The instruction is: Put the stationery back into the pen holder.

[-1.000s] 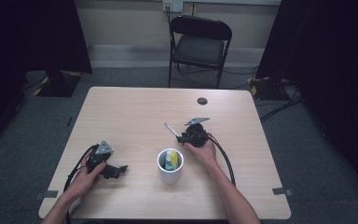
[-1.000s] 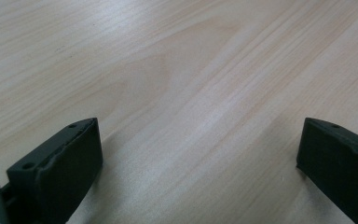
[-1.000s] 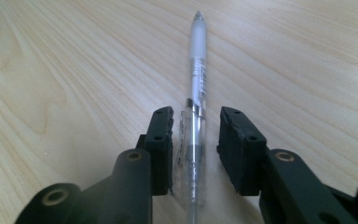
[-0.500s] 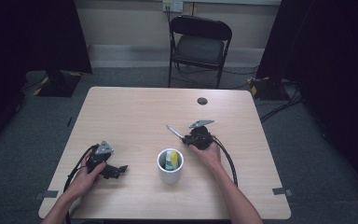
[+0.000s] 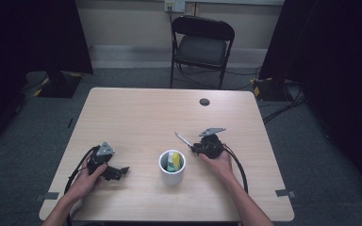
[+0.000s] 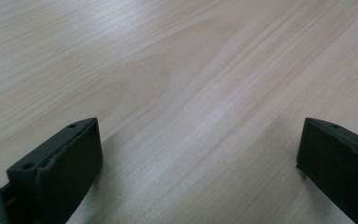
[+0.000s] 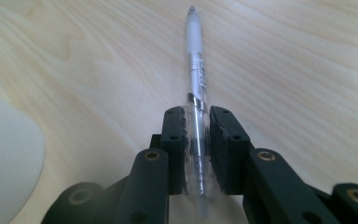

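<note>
Two jaws of your right gripper point(image 7: 196, 128) are clamped on a clear pen point(image 7: 196, 93), gripping it near its back end, so most of the barrel sticks out ahead of the pads. That long overhang is the risk: if the tip clips the rim of the white cup point(image 5: 172, 167) sitting just off the jaws' left side, it'll probably lever the pen round in the grip or tip the cup. The barrel's also smooth plastic, so a quick swing could let it slide out forward.

Your left gripper point(image 6: 198, 154) has its jaws wide apart over bare table point(image 6: 177, 70), nothing between them, so it can't steady the cup from there.

Hard to read: the cup is just a pale blur at the edge of the right gripper view, and the yellow-green stuff point(image 5: 173, 160) inside it is too small to identify from above. How much room is left in there, you can't tell.
</note>
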Demonstrator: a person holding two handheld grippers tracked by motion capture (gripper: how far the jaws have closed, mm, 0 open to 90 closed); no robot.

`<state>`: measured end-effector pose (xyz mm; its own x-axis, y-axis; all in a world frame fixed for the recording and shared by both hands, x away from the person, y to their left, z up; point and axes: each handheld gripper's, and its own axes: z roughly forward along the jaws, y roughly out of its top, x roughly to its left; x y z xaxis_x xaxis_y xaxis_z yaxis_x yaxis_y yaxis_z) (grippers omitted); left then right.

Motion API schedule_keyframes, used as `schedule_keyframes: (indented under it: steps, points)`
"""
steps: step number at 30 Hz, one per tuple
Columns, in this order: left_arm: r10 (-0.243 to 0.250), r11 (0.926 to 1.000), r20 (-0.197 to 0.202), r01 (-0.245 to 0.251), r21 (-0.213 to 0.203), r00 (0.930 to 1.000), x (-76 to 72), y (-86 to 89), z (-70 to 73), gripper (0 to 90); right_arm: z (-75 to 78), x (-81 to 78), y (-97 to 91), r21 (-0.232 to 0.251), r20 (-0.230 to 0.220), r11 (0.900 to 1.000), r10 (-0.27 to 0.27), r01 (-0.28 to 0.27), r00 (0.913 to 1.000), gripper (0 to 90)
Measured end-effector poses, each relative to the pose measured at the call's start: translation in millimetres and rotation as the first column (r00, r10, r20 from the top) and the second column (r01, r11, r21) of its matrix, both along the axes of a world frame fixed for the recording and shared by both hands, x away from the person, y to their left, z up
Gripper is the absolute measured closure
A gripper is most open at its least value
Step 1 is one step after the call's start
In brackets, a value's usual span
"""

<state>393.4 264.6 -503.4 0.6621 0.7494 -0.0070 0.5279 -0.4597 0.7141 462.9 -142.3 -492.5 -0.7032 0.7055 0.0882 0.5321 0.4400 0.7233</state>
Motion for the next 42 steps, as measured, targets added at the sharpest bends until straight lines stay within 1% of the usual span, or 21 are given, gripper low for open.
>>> schedule_keyframes:
  steps: [3,6,8,11,14,15,17,18,22,23,24,26,27,28,30,32,33,36,38,40,42]
  points:
    - [0.001,1.0000,-0.001,-0.001,-0.002,1.0000,-0.1,-0.1,-0.1,0.0,0.0,-8.9,-6.0,0.005,-0.002,1.0000,0.001,-0.001,1.0000,76.1]
    - [0.000,1.0000,0.000,0.000,0.000,1.0000,0.0,0.0,0.0,0.0,0.8,-15.6,-12.2,0.012,-0.022,0.9999,0.002,-0.002,0.9997,76.1]
    - [0.000,1.0000,0.000,0.000,0.000,1.0000,0.0,0.0,0.0,0.0,2.6,-21.7,-13.2,-0.021,-0.017,0.9997,0.013,-0.014,0.9998,76.0]
    - [0.000,1.0000,0.000,0.000,0.000,1.0000,0.0,0.0,0.0,0.0,4.2,-29.7,-16.5,-0.041,-0.021,0.9987,0.029,-0.030,0.9994,76.1]
    - [0.000,1.0000,0.000,0.000,0.000,1.0000,0.0,0.0,0.0,0.0,4.5,-38.4,-21.8,-0.049,-0.019,0.9982,0.033,-0.034,0.9993,76.0]
    - [0.000,1.0000,0.000,0.000,-0.001,1.0000,0.0,-0.1,-0.1,0.0,4.4,-41.1,-23.1,-0.044,-0.019,0.9985,0.033,-0.034,0.9993,76.0]
    - [0.000,1.0000,0.000,0.000,0.000,1.0000,0.0,0.0,0.0,0.0,5.1,-49.5,-27.3,-0.055,-0.022,0.9979,0.034,-0.035,0.9992,75.9]
    - [0.000,1.0000,0.000,0.000,0.000,1.0000,0.0,0.0,0.0,0.0,4.5,-52.9,-29.3,-0.053,-0.012,0.9978,0.040,-0.041,0.9991,75.8]
    - [0.001,1.0000,0.000,-0.001,-0.001,1.0000,0.0,-0.1,-0.1,0.0,5.0,-65.8,-36.0,-0.053,-0.022,0.9976,0.044,-0.045,0.9988,75.2]
    - [0.001,1.0000,0.000,-0.001,-0.001,1.0000,-0.1,-0.1,0.0,0.0,5.4,-68.0,-37.1,-0.053,-0.027,0.9975,0.045,-0.046,0.9986,74.9]
    - [0.001,1.0000,0.000,-0.001,-0.001,1.0000,-0.1,-0.1,0.0,0.0,5.6,-72.2,-38.3,-0.062,-0.021,0.9968,0.050,-0.051,0.9985,71.7]
    - [0.000,1.0000,0.000,0.000,-0.001,1.0000,0.0,0.0,0.0,0.0,5.4,-76.0,-38.9,-0.059,-0.021,0.9972,0.046,-0.047,0.9987,67.3]
    - [0.000,1.0000,0.000,0.000,0.000,1.0000,0.1,0.0,0.0,0.0,6.0,-76.6,-37.5,-0.068,-0.019,0.9965,0.048,-0.049,0.9987,67.5]
    - [-0.001,1.0000,0.000,0.001,0.000,1.0000,0.1,0.1,0.0,0.0,6.0,-75.4,-36.3,-0.078,-0.010,0.9947,0.065,-0.066,0.9978,67.6]
    - [-0.001,1.0000,0.000,0.001,0.000,1.0000,0.1,0.0,0.0,0.0,4.7,-71.4,-33.8,-0.053,-0.016,0.9972,0.052,-0.053,0.9985,67.6]
    - [-0.001,1.0000,0.000,0.001,0.000,1.0000,0.0,0.0,0.0,0.0,3.5,-66.6,-30.1,-0.047,0.001,0.9977,0.049,-0.049,0.9988,67.6]
    - [-0.001,1.0000,0.000,0.001,0.000,1.0000,0.1,0.0,0.0,0.0,3.4,-64.5,-28.2,-0.045,-0.002,0.9980,0.045,-0.045,0.9990,67.6]
    - [0.000,1.0000,0.000,0.000,-0.001,1.0000,0.0,0.0,-0.1,0.0,4.2,-58.9,-21.6,-0.061,-0.003,0.9972,0.044,-0.044,0.9990,67.8]
    - [-0.001,1.0000,0.000,0.001,0.000,1.0000,0.0,0.0,0.0,0.0,3.4,-54.2,-15.7,-0.064,0.014,0.9964,0.056,-0.055,0.9983,67.8]
    - [0.000,1.0000,0.000,0.000,0.000,1.0000,0.0,0.0,0.0,0.0,2.7,-51.9,-11.7,-0.063,0.020,0.9965,0.056,-0.054,0.9983,67.9]
    - [-0.001,1.0000,0.000,0.001,0.000,1.0000,0.0,0.0,0.0,0.0,3.1,-48.8,-6.0,-0.089,0.038,0.9929,0.083,-0.079,0.9959,68.3]
